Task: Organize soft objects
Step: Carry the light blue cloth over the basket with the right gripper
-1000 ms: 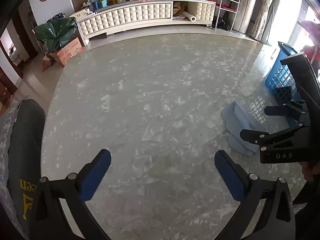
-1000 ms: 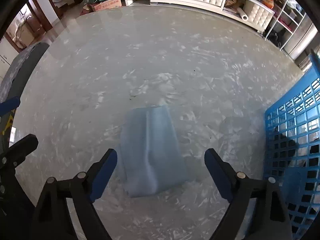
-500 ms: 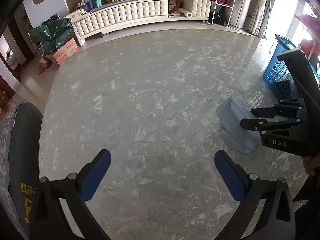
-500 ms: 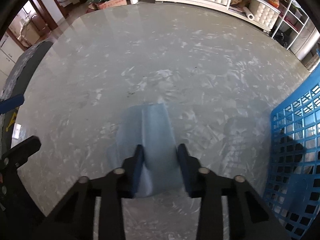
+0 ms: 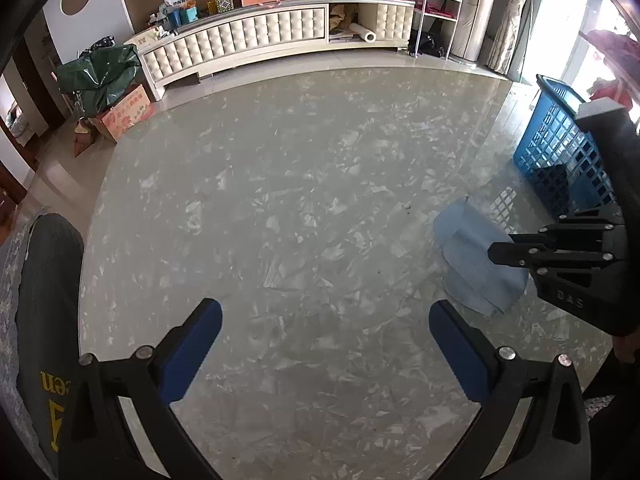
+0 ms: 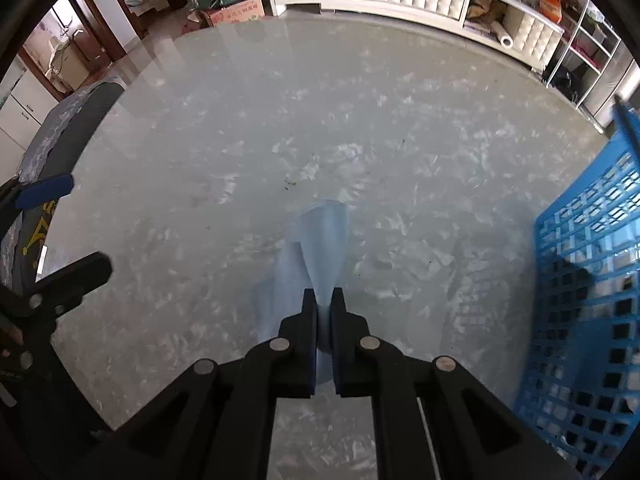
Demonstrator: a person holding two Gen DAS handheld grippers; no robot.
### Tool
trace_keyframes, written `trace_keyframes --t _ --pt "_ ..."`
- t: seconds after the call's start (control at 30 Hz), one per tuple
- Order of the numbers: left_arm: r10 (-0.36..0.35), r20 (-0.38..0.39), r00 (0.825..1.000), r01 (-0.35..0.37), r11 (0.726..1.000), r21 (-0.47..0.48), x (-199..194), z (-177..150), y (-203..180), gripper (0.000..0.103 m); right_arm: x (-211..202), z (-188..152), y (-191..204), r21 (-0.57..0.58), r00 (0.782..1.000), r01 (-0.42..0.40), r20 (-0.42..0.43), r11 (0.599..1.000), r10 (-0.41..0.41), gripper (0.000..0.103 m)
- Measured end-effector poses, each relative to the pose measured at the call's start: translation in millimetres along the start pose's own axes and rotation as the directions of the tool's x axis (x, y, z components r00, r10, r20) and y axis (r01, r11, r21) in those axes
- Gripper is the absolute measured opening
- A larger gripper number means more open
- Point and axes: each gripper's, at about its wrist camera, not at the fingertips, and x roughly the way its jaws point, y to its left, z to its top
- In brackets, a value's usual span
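A light blue folded cloth lies on the round glass table. My right gripper is shut on the cloth's near end and bunches it up off the glass. In the left wrist view the cloth shows at the right with my right gripper pinching it. My left gripper is open and empty over the near middle of the table.
A blue lattice basket stands at the table's right side; it also shows in the left wrist view. A dark chair back is at the left edge. A white cabinet and a cardboard box are beyond the table.
My right gripper went from wide open around the cloth to shut on it, and the cloth is bunched and raised. My left gripper stayed open and tilted up a little.
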Motion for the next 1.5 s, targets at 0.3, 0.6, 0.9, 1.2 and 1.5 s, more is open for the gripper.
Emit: trace_keyframes --t 0.3,0.6,0.9,1.2,1.5 --pt "-0.029 0.046 0.999 0.028 0.999 0.021 -18.5 3.1 -13.1 0.103 -52.8 -8.7 9.7 -0.008 0.997 0.012 0.076 1.0 -0.011 0.005" --pt "-0.09 0.122 0.988 0.084 0.995 0.051 -49.3 9.6 -44.0 0.103 -104.1 -19.3 -2.5 0.012 0.987 0.05 0.153 0.999 -0.051 0.005" --pt "-0.156 0.229 0.961 0.135 0.985 0.106 -100.3 18.8 -97.5 0.103 -161.9 -48.4 -15.5 0.029 0.966 0.053 0.253 0.998 -0.059 0.005" --pt "-0.2 0.237 0.951 0.167 0.974 0.154 -121.5 33.4 -142.7 0.103 -198.0 -64.3 -53.6 0.082 0.938 0.053 0.339 0.995 -0.078 0.005" --pt "-0.226 0.218 0.949 0.188 0.965 0.183 -121.6 55.9 -176.3 0.103 -201.2 -80.8 -93.2 0.149 0.938 0.036 0.336 0.988 -0.085 0.005"
